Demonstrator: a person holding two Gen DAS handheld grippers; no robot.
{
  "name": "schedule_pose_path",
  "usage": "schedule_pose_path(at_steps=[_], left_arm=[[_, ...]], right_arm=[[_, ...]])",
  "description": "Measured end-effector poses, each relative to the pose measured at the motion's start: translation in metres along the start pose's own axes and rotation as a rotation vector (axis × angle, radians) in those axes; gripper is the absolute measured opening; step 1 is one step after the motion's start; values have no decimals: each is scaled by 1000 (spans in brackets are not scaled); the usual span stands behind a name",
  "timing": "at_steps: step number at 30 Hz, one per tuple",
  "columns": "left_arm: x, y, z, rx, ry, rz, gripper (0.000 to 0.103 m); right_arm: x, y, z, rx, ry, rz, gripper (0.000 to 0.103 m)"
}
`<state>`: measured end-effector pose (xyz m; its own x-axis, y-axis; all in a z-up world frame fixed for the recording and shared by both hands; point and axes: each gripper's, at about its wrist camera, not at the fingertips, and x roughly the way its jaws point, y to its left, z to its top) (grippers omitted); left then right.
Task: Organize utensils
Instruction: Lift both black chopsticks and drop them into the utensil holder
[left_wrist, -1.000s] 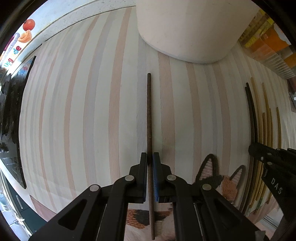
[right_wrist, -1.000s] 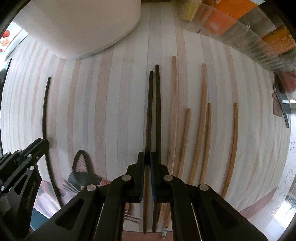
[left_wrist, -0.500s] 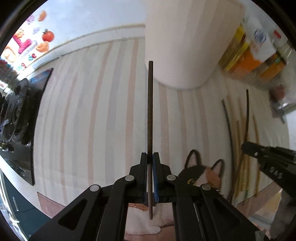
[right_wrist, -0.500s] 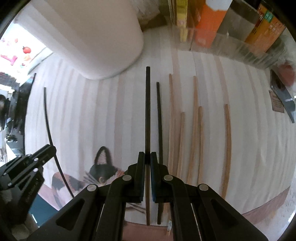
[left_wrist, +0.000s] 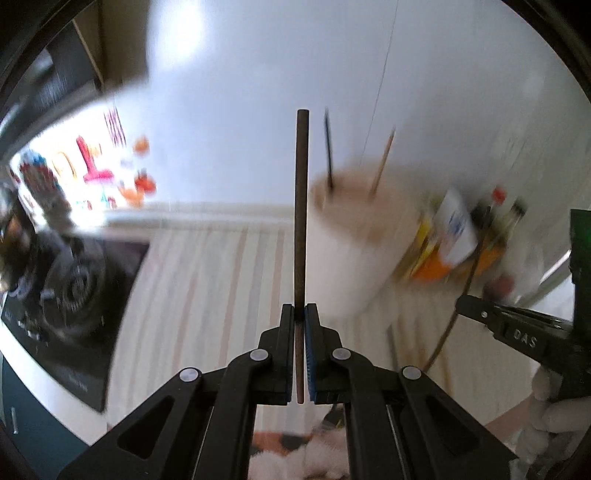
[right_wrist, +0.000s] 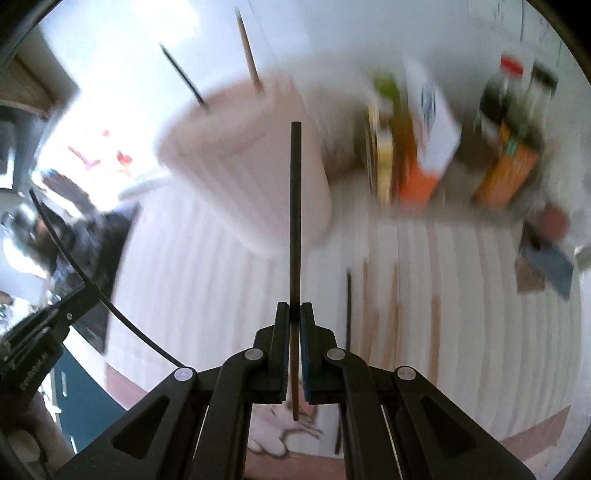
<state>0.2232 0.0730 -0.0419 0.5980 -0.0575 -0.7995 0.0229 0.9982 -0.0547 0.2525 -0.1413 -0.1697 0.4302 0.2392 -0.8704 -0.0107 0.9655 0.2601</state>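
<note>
My left gripper (left_wrist: 300, 314) is shut on a dark brown chopstick (left_wrist: 301, 206), held in the air and pointing up past the white holder (left_wrist: 351, 251). My right gripper (right_wrist: 294, 312) is shut on a black chopstick (right_wrist: 295, 206), also lifted off the striped mat (right_wrist: 229, 295). The white holder (right_wrist: 236, 158) stands at the back with a black stick (right_wrist: 183, 75) and a wooden stick (right_wrist: 249, 55) poking out of it. Several wooden chopsticks (right_wrist: 393, 325) and a black one (right_wrist: 347, 302) lie on the mat to the right. The other gripper shows at each view's edge.
A black stove (left_wrist: 70, 295) lies left of the mat. Bottles and colourful boxes (right_wrist: 443, 147) stand along the back right. A phone (right_wrist: 550, 258) lies at the right edge. A cat picture (left_wrist: 291, 446) marks the mat's near end. A gloved hand (left_wrist: 554, 417) holds the right gripper.
Both grippers have risen off the mat and tilted up, each carrying its chopstick. The holder's top and the back wall have come into view; the picture is blurred by the motion.
</note>
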Motion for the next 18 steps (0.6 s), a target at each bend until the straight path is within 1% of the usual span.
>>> schedule_pose_path(at_steps=[3,4,5,7,10,13,18], left_arm=[[-34,-7,39,-11,-95,-53,3],[-38,-7,49,-16,-112,-73,3],[-45,-7,62,-25,-130,-93,3],[-51,-7,85,-34,-165,-115,3],[-45,-14,117,-33,-196,-112,3],[-25,-22,142,-32,-187,-110,3],[14,-30,166,-14,-158,-85,3]], right_arm=[[-42,8,33,7,-106,45,5],[-60,11,48,7,-154,63,5],[-71,16,59,6,-183,72,5],[-97,25,86,-5,-256,81,5],[-118,33,128,-15,-343,68,5],[-122,38,161,-13,-400,38,5],[-102,46,199,-8,-434,11,5]])
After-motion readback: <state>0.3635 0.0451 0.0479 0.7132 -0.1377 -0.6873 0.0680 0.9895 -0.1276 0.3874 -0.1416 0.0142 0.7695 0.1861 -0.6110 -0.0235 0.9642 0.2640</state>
